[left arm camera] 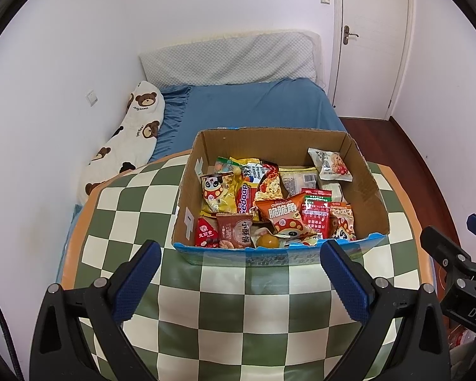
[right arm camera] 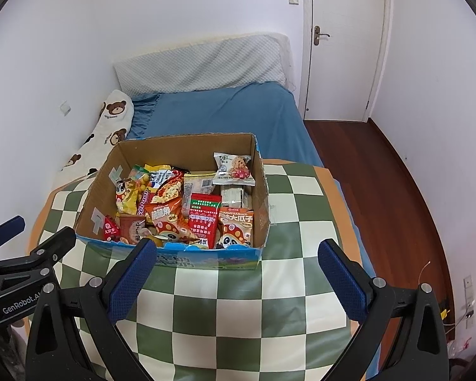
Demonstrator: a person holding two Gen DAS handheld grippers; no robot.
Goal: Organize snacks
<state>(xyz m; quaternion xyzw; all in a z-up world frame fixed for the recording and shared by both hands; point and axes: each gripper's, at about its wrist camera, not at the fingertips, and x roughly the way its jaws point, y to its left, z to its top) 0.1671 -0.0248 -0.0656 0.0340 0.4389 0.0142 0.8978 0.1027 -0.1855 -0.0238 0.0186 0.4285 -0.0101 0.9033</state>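
Both grippers, left gripper (left arm camera: 239,265) and right gripper (right arm camera: 236,265), are spread wide and hold nothing; the cardboard box (left arm camera: 369,187) of snack packets (left arm camera: 280,214) stands just ahead of their fingertips.

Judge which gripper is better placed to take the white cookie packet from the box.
Right, marginally. Both grippers, left gripper and right gripper, hang open before the box; the white cookie packet leans against its right wall.

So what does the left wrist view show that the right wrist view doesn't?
Left wrist only: the right tongs at its right edge, and a yellow ball by the box's near wall. Right wrist only: the left tongs at its left edge, and cables on the floor. Both: the snack box on the checkered cloth, the bed, the door.
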